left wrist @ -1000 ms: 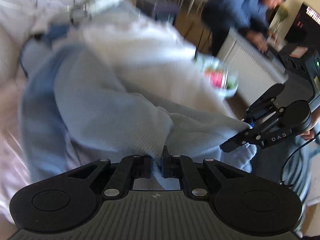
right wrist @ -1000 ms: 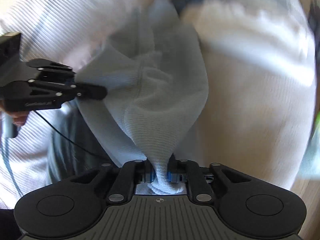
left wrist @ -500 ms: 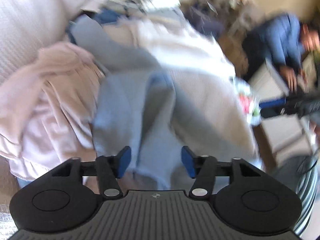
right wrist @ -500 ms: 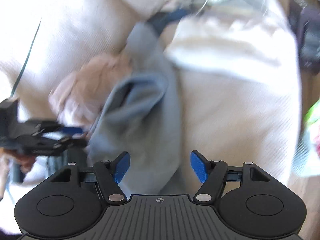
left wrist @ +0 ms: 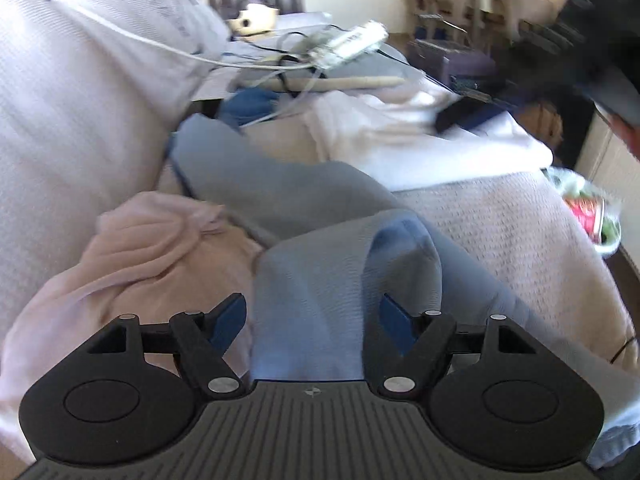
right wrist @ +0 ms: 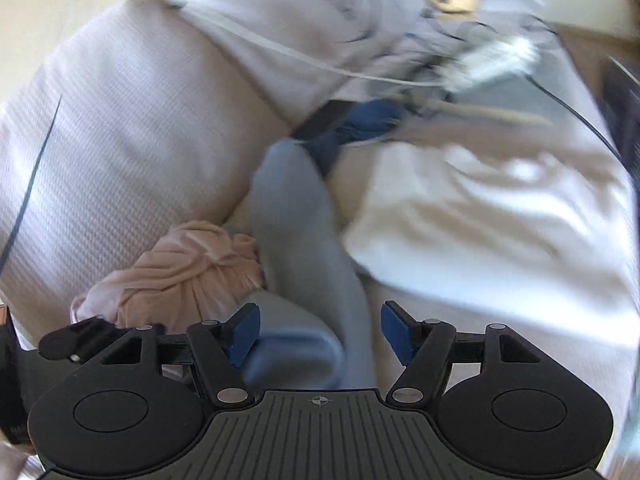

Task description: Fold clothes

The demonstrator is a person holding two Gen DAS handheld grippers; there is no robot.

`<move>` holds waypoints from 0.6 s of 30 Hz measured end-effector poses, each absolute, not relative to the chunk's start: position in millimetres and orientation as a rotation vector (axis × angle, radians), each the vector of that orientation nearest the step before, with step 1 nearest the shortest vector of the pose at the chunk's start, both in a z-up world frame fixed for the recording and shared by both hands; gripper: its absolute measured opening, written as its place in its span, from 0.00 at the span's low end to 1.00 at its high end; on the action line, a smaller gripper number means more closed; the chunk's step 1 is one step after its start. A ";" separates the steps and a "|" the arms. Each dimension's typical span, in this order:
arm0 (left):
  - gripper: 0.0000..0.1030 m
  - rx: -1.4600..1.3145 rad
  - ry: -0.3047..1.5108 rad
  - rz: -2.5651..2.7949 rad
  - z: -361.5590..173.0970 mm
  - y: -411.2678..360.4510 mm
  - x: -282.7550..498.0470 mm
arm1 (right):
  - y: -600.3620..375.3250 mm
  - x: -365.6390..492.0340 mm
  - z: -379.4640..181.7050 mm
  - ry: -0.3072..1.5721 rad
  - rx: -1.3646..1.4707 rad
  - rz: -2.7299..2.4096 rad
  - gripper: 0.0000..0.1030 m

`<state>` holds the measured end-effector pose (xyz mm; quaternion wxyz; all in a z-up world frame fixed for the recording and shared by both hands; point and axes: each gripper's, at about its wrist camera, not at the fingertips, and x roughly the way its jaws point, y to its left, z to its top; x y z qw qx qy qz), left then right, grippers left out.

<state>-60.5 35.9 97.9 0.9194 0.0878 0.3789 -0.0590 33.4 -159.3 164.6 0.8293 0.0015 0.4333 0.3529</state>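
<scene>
left tool (left wrist: 312,318): jaws opening, nothing gripped | right tool (right wrist: 320,332): wide, empty | blue garment (left wrist: 316,264): lying loose on sofa (left wrist: 80,100), beside pink garment (left wrist: 152,248)

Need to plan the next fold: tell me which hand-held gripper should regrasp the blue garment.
Left, probably. The left hand-held gripper, jaws opening, has the blue garment spread directly between its pads. The right hand-held gripper is open too, but only a rolled edge lies off-centre by its left pad.
</scene>
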 end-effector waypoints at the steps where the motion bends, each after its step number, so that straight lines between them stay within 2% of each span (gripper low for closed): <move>1: 0.66 0.198 0.782 -0.131 93.2 34.7 -56.9 | -145.2 40.8 164.1 0.912 -0.035 0.763 0.67; 3: 0.57 0.210 0.791 -0.147 85.9 34.9 -50.6 | -118.2 55.9 160.8 0.896 -0.100 0.797 0.67; 5: 0.20 0.169 0.824 -0.185 78.3 40.7 -44.5 | -91.2 72.0 154.8 0.882 -0.165 0.830 0.67; 7: 0.08 0.083 0.867 -0.229 71.9 50.1 -38.2 | -65.8 89.7 142.4 0.883 -0.227 0.846 0.67; 12: 0.05 0.006 0.890 -0.249 64.0 66.8 -40.0 | -15.9 131.8 100.9 0.928 -0.337 0.810 0.67; 16: 0.05 -0.042 0.897 -0.226 63.6 77.1 -38.8 | -1.9 156.5 71.2 0.984 -0.300 0.777 0.67; 17: 0.05 -0.052 0.900 -0.226 63.2 78.9 -38.8 | 1.0 159.1 64.8 1.004 -0.309 0.766 0.65; 18: 0.05 -0.054 0.902 -0.221 62.7 80.1 -38.8 | 3.9 160.4 58.6 1.027 -0.327 0.752 0.55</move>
